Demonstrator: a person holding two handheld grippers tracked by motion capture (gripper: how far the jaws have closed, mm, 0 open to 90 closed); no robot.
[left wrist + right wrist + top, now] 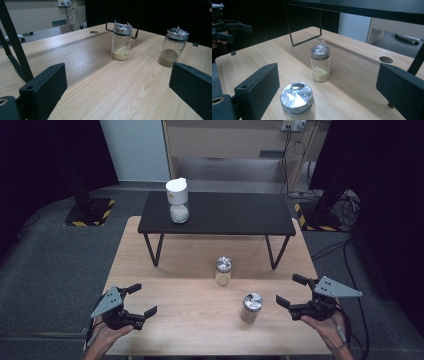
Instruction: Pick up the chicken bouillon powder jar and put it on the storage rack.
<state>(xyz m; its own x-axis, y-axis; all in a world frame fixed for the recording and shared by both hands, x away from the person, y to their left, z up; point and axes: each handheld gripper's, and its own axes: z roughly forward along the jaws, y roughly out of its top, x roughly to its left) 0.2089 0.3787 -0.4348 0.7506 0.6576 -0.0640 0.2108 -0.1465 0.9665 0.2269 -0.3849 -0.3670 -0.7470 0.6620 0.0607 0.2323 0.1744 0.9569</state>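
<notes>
Both the left gripper point(142, 299) and right gripper point(290, 291) are held released near the tabletop's point(175, 320) front corners, with the nearer jar point(251, 307) just beside the right one

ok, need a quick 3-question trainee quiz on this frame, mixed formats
1. True or false: both tongs, left tongs and right tongs, are open and hold nothing.
2. Which jar is nearer the right tongs: A) the jar with yellow powder B) the jar with brownish powder?
3. What stands on the black raised shelf?

Key:
1. True: the jaws stand apart on each, clear of both jars.
2. B.
3. A white-lidded container, upright near the shelf's left end, with white contents.
</notes>
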